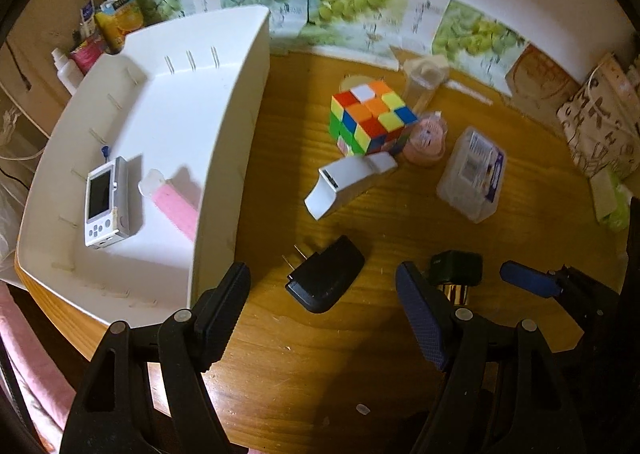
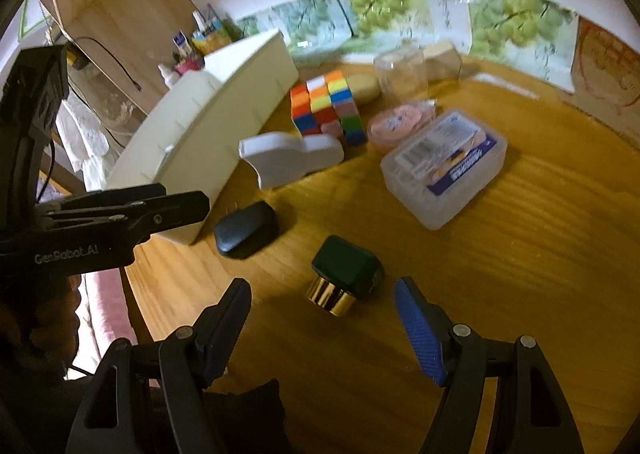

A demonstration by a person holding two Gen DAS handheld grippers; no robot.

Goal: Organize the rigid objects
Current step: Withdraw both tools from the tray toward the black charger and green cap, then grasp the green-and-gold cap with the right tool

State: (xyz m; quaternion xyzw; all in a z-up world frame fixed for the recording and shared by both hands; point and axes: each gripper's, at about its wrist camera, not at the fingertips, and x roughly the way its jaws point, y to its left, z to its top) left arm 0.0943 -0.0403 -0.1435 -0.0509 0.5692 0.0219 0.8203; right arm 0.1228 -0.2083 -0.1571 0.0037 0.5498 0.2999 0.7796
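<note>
We're in the approach step: left tool [image 1: 322, 306] released over the black charger [image 1: 325, 280] on the table [image 1: 320, 366], right tool [image 2: 322, 318] released over the gold-based bottle [image 2: 346, 274]. Next: lower, clench, carry to white tray [image 1: 224, 181].

Between your left fingers lies a black plug adapter [image 1: 325, 280]; beyond your left fingertips stands a white bin [image 1: 224, 157]. Between your right fingers sits a dark green cap [image 2: 347, 266] on gold; beyond it, a multicoloured puzzle cube [image 2: 328, 106].
</note>
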